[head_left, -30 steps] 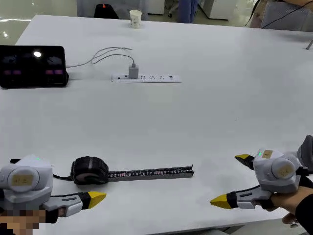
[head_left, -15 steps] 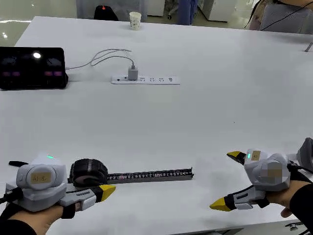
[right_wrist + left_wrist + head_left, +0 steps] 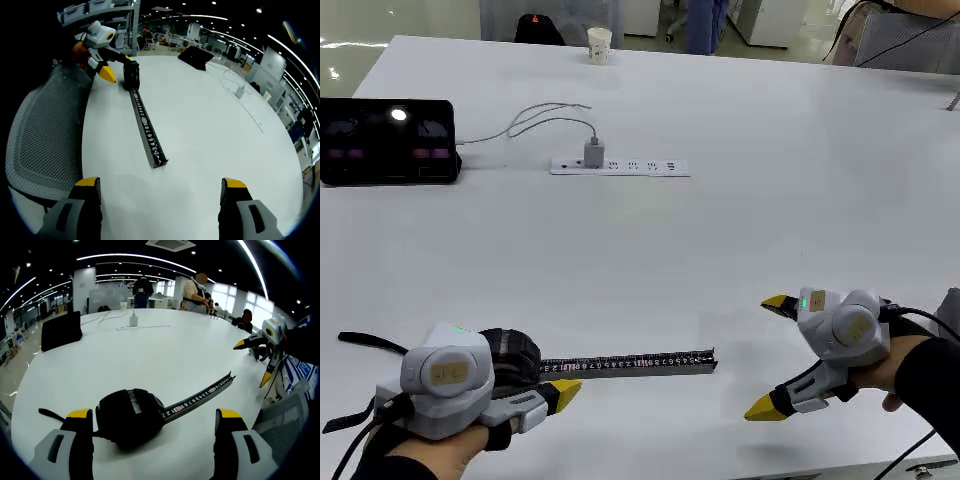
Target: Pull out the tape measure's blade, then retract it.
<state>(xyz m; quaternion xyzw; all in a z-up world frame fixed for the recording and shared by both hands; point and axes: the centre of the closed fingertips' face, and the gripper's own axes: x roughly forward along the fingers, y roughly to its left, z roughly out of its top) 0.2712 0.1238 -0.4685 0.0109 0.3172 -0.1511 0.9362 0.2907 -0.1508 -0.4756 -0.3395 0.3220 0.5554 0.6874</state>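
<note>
Left gripper view: left gripper [image 3: 154, 414], wide open and empty, straddles the tape measure [image 3: 131, 415]; it should close squarely on the case. Right gripper [image 3: 161, 182], also open and empty, faces the blade [image 3: 147, 135].

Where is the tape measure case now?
In the head view the tape measure case lies at the lower left of the white table, between the open jaws of the left hand-held gripper.

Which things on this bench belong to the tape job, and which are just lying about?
Job: tape measure case, its pulled-out blade, left gripper, right gripper (both open).
Lying about: power strip, charger and cable, dark tablet, paper cup.
</note>
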